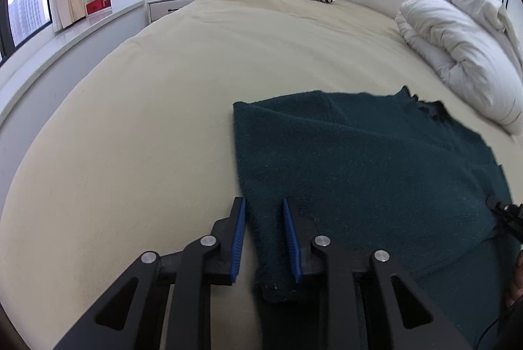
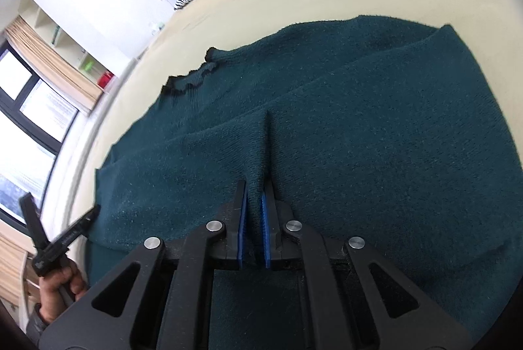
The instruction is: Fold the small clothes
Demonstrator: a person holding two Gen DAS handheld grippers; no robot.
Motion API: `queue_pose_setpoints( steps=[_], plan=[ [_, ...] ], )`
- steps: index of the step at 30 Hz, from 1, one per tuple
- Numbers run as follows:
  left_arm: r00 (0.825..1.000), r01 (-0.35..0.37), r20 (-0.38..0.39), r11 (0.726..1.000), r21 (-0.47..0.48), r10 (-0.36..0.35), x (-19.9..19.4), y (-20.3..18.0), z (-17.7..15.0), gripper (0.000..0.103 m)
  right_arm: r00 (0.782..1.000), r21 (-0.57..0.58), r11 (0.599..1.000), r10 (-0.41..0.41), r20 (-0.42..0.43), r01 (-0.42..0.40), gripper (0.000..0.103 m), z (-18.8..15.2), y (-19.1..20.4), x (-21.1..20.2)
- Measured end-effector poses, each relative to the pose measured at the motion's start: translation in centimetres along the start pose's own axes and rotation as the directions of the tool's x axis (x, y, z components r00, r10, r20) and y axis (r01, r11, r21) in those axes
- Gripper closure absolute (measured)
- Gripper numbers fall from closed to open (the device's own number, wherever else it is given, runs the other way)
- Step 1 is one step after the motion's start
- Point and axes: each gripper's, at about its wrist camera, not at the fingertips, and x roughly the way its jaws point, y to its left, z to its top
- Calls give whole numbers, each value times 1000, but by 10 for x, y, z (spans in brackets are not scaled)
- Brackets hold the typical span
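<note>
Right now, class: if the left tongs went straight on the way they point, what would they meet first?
Most likely the dark green sweater: its edge already lies between the left tongs, with the beige bed sheet beneath. Depth is uncertain.

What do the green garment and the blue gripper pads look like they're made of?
Green sweater: looks like thick fuzzy knit, maybe wool or acrylic; nubby matte surface, soft folds. Pads on the left gripper: probably ribbed rubber or plastic; ridged blue faces.
</note>
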Motion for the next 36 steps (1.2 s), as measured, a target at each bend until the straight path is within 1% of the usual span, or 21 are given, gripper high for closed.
queue_pose_setpoints(
  steps=[1, 2, 3, 4, 5, 6, 7, 9, 12, 13, 14, 15, 16, 17, 20, 22, 25, 27, 30, 33, 36],
  plan=[
    [1000, 10, 4, 1000, -11, -10, -6, 4, -2, 72, 1000, 19, 1000, 15, -16, -15, 94, 1, -1, -4],
    [1000, -1, 10, 1000, -18, 1, -14, 9, -6, 65, 1000, 33, 999, 10, -21, -10, 94, 1, -2, -7],
    [1000, -7, 19, 1000, -24, 8, -22, 12, -10, 64, 1000, 53, 998, -13, -15, 14, 87, 0, -3, -16],
    [1000, -6, 30, 999, -32, 6, -33, 17, -15, 62, 999, 58, 997, -46, 2, 46, 77, -2, -3, -28],
    [999, -6, 38, 999, -39, 7, -42, 21, -19, 62, 996, 52, 996, -80, 36, 78, 72, -6, -2, -43],
    [999, -22, 45, 999, -46, 24, -51, 25, -23, 63, 993, 48, 995, -94, 69, 91, 64, -10, -2, -58],
    [998, -44, 50, 998, -51, 46, -60, 31, -28, 63, 991, 47, 995, -95, 98, 90, 61, -16, -3, -74],
    [997, -42, 63, 997, -66, 46, -82, 43, -41, 63, 987, 66, 995, -88, 134, 80, 56, -32, -7, -105],
    [997, -40, 68, 996, -77, 45, -108, 53, -61, 63, 982, 76, 994, -85, 167, 73, 55, -61, -13, -147],
    [998, -21, 62, 996, -81, 26, -118, 54, -72, 60, 980, 77, 994, -87, 176, 75, 51, -72, -15, -160],
    [999, -6, 52, 997, -77, 10, -125, 54, -81, 55, 979, 78, 994, -93, 184, 80, 48, -84, -17, -174],
    [999, 4, 39, 998, -70, -1, -131, 52, -92, 52, 977, 81, 993, -102, 187, 88, 40, -94, -18, -183],
    [1000, 14, 26, 998, -66, -12, -140, 50, -106, 46, 975, 83, 992, -112, 193, 97, 35, -107, -20, -194],
    [999, 31, 23, 997, -66, -29, -148, 47, -117, 44, 974, 80, 992, -114, 197, 100, 34, -119, -22, -205],
    [993, 113, -13, 990, -90, -114, -166, 40, -154, 43, 975, 88, 992, -110, 192, 94, 34, -151, -31, -232],
    [984, 166, -50, 979, -119, -173, -172, 37, -177, 43, 977, 116, 989, -117, 178, 97, 34, -170, -41, -247],
    [970, 202, -104, 969, -146, -218, -178, 38, -205, 43, 981, 148, 985, -108, 159, 84, 34, -190, -57, -266],
    [966, 220, -105, 962, -159, -238, -184, 41, -215, 43, 983, 164, 983, -105, 150, 80, 34, -202, -65, -278],
    [954, 253, -118, 950, -182, -277, -193, 47, -221, 43, 987, 201, 977, -103, 122, 77, 34, -215, -83, -291],
    [925, 309, -150, 921, -239, -349, -192, 53, -223, 43, 995, 260, 964, -80, 59, 62, 35, -229, -101, -291],
    [893, 359, -152, 875, -325, -423, -196, 68, -229, 43, 999, 293, 956, -25, 25, 17, 37, -245, -110, -290]
  ],
)
